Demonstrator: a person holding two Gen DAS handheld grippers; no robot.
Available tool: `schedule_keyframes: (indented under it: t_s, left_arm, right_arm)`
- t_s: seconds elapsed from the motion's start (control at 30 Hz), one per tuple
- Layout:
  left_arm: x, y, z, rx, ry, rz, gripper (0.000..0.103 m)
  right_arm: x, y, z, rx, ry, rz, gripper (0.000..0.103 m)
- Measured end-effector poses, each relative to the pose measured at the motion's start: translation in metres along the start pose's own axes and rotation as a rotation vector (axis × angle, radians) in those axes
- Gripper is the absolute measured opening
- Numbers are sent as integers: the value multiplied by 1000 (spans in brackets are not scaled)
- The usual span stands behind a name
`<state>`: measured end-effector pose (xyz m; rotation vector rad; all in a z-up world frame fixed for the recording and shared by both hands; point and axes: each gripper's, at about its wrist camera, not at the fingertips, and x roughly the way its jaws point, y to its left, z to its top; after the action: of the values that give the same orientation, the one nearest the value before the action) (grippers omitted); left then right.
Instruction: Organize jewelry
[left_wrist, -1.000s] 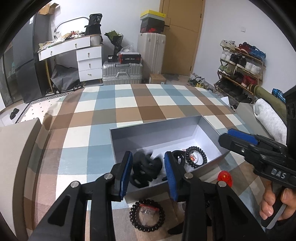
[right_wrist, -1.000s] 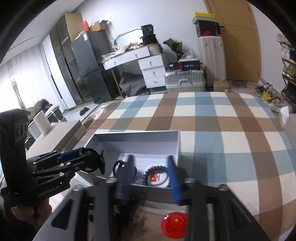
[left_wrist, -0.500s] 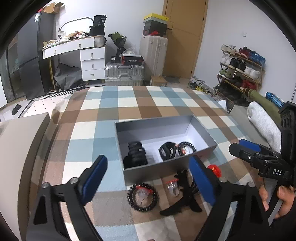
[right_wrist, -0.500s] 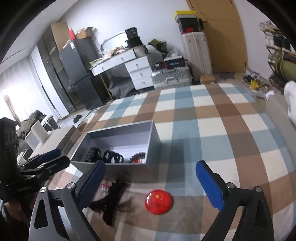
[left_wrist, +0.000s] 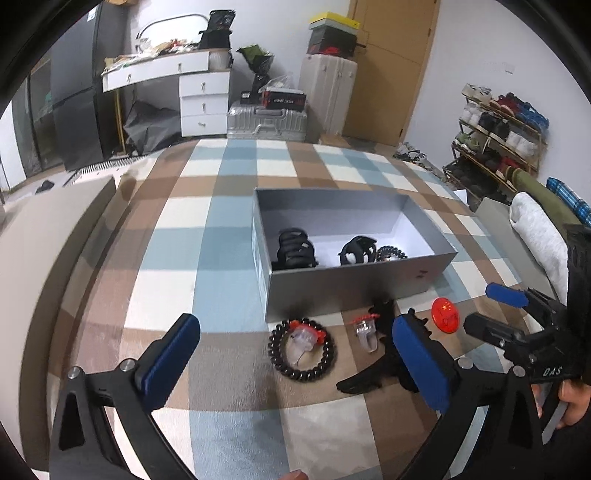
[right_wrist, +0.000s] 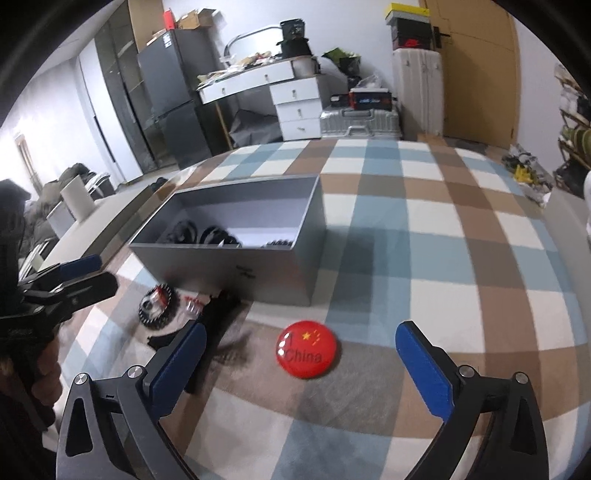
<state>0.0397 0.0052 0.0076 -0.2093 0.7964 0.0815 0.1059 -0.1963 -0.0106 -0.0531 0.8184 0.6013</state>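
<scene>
One checked bedspread (left_wrist: 236, 266) in blue, brown and white covers the bed, and on it sits one grey box (left_wrist: 354, 280), open at the top. Inside the box I count three pieces: two black hair claws (left_wrist: 293, 251) side by side and one dark bead bracelet (left_wrist: 391, 253) at the near wall. Two grippers hang over the near edge. The left gripper (left_wrist: 295, 354) has just been spreading its jaws, which stand wide with nothing between them; the right gripper (right_wrist: 299, 358) has likewise just been opening and grips nothing. In front of the box lie four loose things: one long black hair clip (left_wrist: 376, 373), one black bead bracelet (left_wrist: 303, 352), one round red China badge (right_wrist: 308, 349), one small clear clip (left_wrist: 365, 334).
</scene>
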Motion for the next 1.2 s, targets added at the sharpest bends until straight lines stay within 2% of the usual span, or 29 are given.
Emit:
schedule_keyframes:
  t_s: [0.27, 0.7, 0.83, 0.9, 0.97, 1.07, 1.2]
  left_arm:
    - [3, 4, -12, -6, 32, 5, 102]
    - [10, -2, -24, -16, 76, 41, 102]
    - [13, -3, -24, -15, 86, 29, 102]
    - [11, -3, -24, 2, 81, 34, 102]
    - [12, -1, -24, 1, 82, 35, 102]
    - [14, 4, -23, -29, 77, 37, 102]
    - [12, 2, -25, -36, 57, 40, 102]
  right_arm:
    - [0, 1, 7, -51, 42, -22, 103]
    - [6, -1, -7, -68, 80, -13, 103]
    - [13, -14, -7, -15, 113, -78, 103]
    - [14, -15, -7, 0, 118, -79, 103]
    - [15, -12, -9, -31, 133, -68, 102]
    - [18, -7, -10, -34, 145, -107, 101]
    - [21, 8, -12, -107, 151, -143, 99]
